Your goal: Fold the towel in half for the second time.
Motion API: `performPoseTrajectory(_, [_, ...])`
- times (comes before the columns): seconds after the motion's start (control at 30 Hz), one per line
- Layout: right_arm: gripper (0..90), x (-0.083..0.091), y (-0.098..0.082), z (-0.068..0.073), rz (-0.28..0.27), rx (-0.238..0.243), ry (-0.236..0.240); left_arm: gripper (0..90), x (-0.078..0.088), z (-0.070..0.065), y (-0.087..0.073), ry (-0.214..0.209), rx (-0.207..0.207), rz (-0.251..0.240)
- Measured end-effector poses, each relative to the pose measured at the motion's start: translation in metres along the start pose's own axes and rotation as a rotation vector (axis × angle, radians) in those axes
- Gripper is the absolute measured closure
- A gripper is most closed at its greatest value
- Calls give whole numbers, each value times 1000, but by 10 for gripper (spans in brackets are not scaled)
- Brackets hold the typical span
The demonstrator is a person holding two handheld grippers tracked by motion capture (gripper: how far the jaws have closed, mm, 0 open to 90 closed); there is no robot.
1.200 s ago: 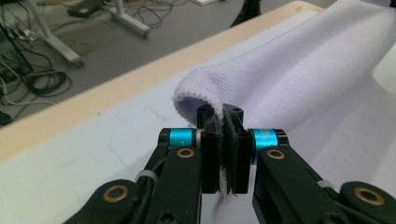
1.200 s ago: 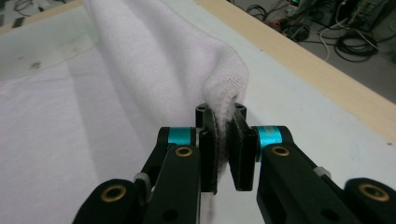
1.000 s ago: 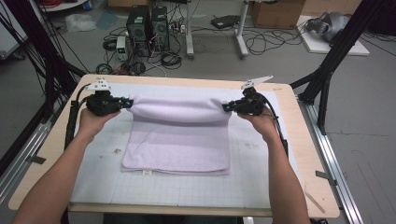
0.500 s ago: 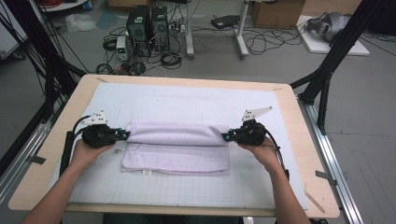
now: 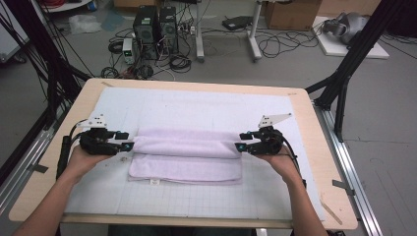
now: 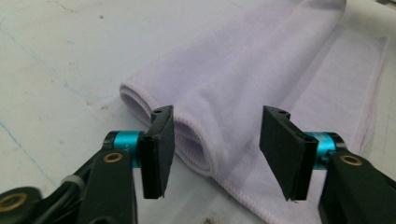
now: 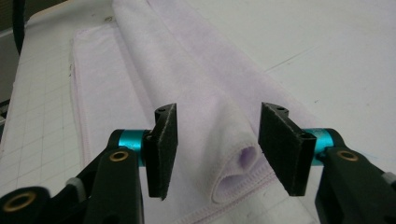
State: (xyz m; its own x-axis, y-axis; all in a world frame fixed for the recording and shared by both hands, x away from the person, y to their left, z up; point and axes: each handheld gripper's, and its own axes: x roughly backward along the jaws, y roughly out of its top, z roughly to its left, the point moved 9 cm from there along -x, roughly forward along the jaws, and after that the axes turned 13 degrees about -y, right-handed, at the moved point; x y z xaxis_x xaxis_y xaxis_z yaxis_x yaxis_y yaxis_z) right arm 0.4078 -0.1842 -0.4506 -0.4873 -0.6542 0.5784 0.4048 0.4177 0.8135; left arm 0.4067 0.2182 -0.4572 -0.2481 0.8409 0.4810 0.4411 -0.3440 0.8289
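A lilac towel [image 5: 187, 157] lies folded on the white grid mat [image 5: 196, 105], its upper layer doubled toward me into a soft roll. My left gripper [image 5: 129, 142] sits at the towel's left end and my right gripper [image 5: 241, 141] at its right end. In the left gripper view the left gripper [image 6: 217, 126] stands open around the looped towel [image 6: 261, 60] edge, and its pads do not press it. In the right gripper view the right gripper [image 7: 218, 123] is likewise open around the towel [image 7: 177, 60] fold. Both pairs of jaws have just been opening.
The mat covers most of a wooden table [image 5: 324, 162]. Black frame posts [image 5: 344, 73] stand at the table's right and left sides. Computer cases [image 5: 155, 24] and cables lie on the floor beyond the far edge.
Both hands drew the far towel edge toward me and down, laying it over the near part. Both grippers then let go of the towel ends.
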Motion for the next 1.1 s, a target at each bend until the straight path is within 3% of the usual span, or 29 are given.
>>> performPoseTrajectory(0.1, [441,-10,-3,0,27,-8,3,412,-9,8,-1,-6,41,-11])
performPoseTrajectory(0.2, [444,-21,-10,0,67,-19,20,510,-17,9,-7,-44,50,21])
performPoseTrajectory(0.23, [477,-24,-12,0,77,-26,24,608,-20,7,-10,-63,40,42])
performPoseTrajectory(0.27, [604,-26,-14,1,91,-31,44,761,-21,6,-11,-66,22,55])
performPoseTrajectory(0.3, [712,-26,-16,4,101,-18,75,838,-20,4,-11,-71,12,57])
performPoseTrajectory(0.37, [813,-25,-16,6,99,7,73,871,-17,1,-7,-54,-12,43])
performPoseTrajectory(0.53, [845,-2,-5,13,36,60,36,876,3,-17,2,-48,-71,-9])
performPoseTrajectory(0.67, [836,20,-2,28,-11,101,49,874,15,-40,-10,-63,-113,-11])
performPoseTrajectory(0.7, [792,26,-5,35,-15,106,59,867,16,-45,-16,-68,-123,-2])
performPoseTrajectory(0.73, [755,30,-8,39,-14,120,57,815,18,-50,-21,-60,-128,9])
performPoseTrajectory(0.77, [726,34,-11,43,-16,127,55,706,21,-53,-25,-52,-127,11])
performPoseTrajectory(0.83, [684,39,-16,47,-16,132,42,603,26,-57,-28,-32,-142,14])
performPoseTrajectory(0.9, [657,40,-17,49,-21,126,36,513,27,-58,-28,-17,-131,29])
performPoseTrajectory(1.03, [594,30,-18,53,-1,123,47,499,21,-59,-19,-30,-134,18])
performPoseTrajectory(1.1, [569,21,-22,54,27,120,54,483,15,-54,-16,-27,-116,22])
